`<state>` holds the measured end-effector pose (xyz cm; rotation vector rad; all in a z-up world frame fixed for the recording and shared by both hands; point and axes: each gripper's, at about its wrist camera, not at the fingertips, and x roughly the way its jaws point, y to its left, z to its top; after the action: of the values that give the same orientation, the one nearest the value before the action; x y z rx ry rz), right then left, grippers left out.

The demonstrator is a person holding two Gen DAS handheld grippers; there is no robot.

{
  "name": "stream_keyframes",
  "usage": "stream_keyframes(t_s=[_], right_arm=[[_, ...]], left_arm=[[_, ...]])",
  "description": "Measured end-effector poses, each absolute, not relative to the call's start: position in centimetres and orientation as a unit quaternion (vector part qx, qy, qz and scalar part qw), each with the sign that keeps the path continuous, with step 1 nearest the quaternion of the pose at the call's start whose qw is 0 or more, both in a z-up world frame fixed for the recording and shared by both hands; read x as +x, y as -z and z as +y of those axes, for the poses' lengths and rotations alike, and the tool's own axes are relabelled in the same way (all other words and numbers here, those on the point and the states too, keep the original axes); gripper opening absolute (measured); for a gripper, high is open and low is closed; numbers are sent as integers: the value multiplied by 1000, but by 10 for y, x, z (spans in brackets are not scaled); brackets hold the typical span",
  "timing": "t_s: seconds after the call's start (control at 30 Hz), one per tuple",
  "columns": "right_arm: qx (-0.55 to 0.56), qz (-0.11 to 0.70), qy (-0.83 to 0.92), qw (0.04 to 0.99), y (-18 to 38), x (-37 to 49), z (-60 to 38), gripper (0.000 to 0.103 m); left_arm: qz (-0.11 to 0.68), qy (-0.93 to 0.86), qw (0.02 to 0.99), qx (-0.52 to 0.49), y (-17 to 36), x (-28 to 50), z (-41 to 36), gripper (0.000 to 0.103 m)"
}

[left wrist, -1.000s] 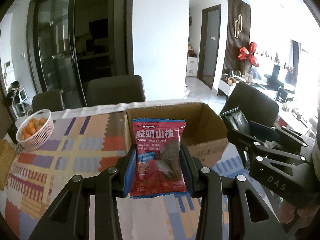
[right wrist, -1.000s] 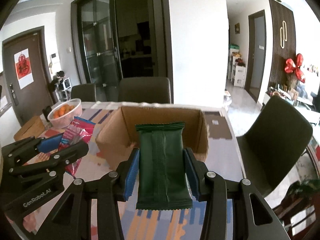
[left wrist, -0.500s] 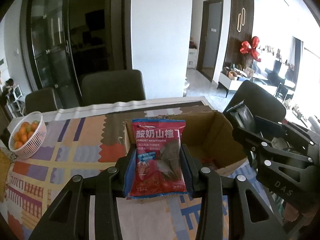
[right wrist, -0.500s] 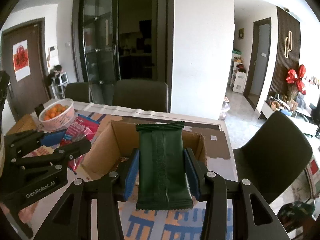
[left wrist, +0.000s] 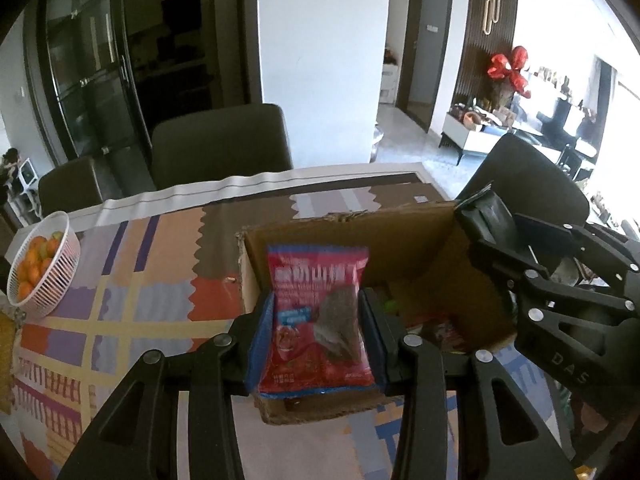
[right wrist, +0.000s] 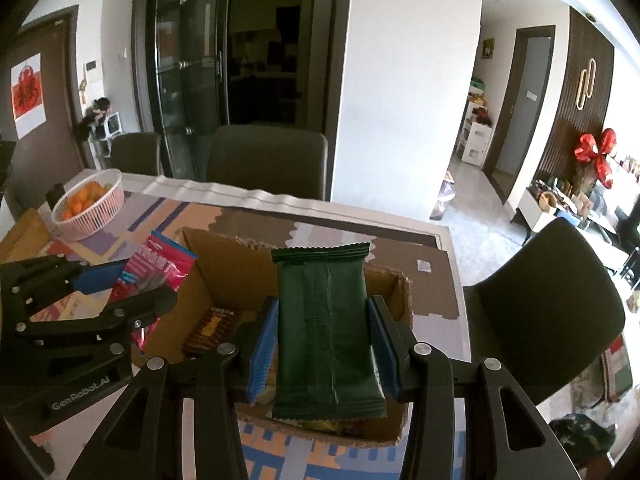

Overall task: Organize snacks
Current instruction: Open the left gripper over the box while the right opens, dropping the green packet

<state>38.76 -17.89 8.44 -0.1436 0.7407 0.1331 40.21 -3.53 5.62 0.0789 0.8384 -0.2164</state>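
Now both snacks hang over the cardboard box. Left gripper pinches the red hawthorn bag, and the right gripper pinches the green packet. Next, I think, they must dip lower and let go inside.

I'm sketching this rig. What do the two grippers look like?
Both are matte black, built of linked bars with silver rivets and triangular cut-outs, with blue ribbed pads. The left gripper carries "GenRobot.AI" in pale lettering on its body, the right gripper "DAS". No cables or sleeves show.
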Motion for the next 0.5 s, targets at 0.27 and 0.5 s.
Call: stream_keyframes(t_s=[0.27, 0.5], right_arm=[[-87, 362, -45, 927, -83, 379, -177, 65], [-87, 331, -30, 939, -91, 336, -183, 75]], left_arm=[[375, 77, 922, 61, -66, 378, -31, 68], [318, 48, 943, 85, -84, 324, -30, 80]])
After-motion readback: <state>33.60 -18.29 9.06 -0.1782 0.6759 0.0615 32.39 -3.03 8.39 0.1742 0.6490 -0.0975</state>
